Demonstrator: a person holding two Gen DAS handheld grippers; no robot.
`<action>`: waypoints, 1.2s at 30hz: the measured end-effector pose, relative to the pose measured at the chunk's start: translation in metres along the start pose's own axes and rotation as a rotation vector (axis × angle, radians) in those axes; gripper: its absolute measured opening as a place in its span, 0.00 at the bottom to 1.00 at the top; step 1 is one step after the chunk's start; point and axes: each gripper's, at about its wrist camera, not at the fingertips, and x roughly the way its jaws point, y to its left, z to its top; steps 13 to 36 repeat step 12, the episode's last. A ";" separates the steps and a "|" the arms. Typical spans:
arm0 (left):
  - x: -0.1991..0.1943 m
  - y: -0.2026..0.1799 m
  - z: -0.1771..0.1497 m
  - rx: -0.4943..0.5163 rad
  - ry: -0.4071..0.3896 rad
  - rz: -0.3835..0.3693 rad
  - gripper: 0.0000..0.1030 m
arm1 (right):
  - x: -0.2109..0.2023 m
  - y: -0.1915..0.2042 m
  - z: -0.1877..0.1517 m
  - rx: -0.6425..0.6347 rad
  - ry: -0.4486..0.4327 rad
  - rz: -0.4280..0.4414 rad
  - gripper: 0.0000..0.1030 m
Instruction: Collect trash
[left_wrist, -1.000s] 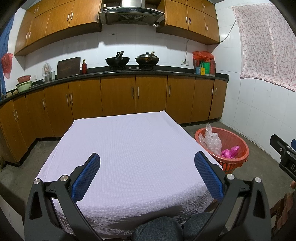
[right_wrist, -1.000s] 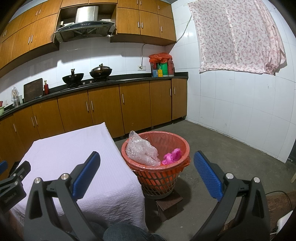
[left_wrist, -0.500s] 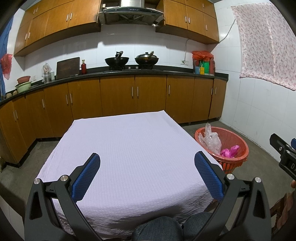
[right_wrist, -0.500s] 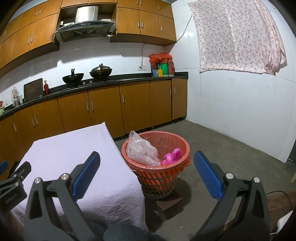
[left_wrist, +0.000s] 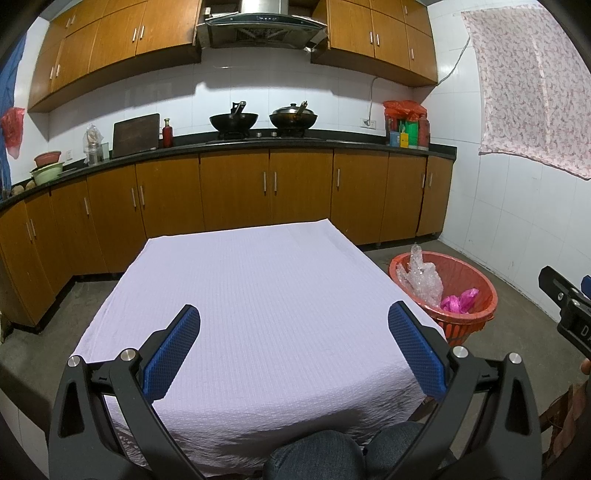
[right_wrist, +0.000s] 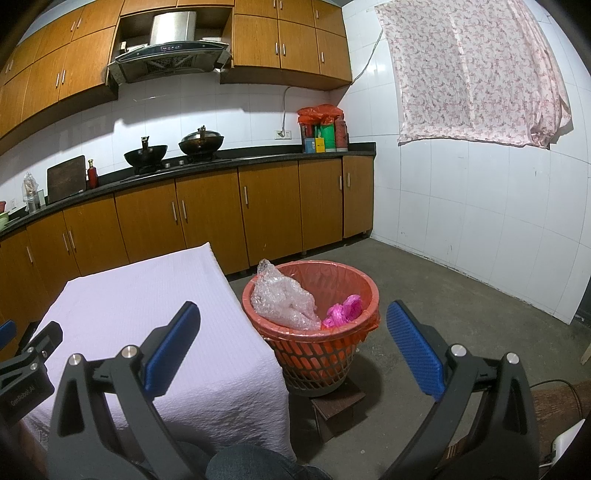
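Note:
An orange trash basket (right_wrist: 314, 354) stands on the floor by the table's right side; it also shows in the left wrist view (left_wrist: 476, 317). Inside lie a crumpled clear bubble wrap (right_wrist: 284, 301) and a pink plastic bag (right_wrist: 341, 310). My left gripper (left_wrist: 293, 350) is open and empty over the near part of the white-clothed table (left_wrist: 258, 295). My right gripper (right_wrist: 293, 349) is open and empty, held in front of the basket, above the table's right edge (right_wrist: 236, 332).
Wooden cabinets (left_wrist: 236, 192) and a black counter with two woks (left_wrist: 234, 120) run along the far wall. The basket sits on a small dark block (right_wrist: 332, 402). Grey concrete floor (right_wrist: 461, 314) extends to the tiled right wall. My knees (left_wrist: 314, 458) are at the table's near edge.

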 end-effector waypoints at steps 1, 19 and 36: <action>0.000 -0.001 -0.001 0.002 -0.002 -0.003 0.98 | 0.000 0.000 0.000 0.000 0.000 0.000 0.96; 0.002 0.004 -0.004 -0.001 0.009 0.003 0.98 | 0.000 0.000 0.000 0.001 0.000 -0.001 0.96; 0.002 0.004 -0.004 -0.001 0.009 0.003 0.98 | 0.000 0.000 0.000 0.001 0.000 -0.001 0.96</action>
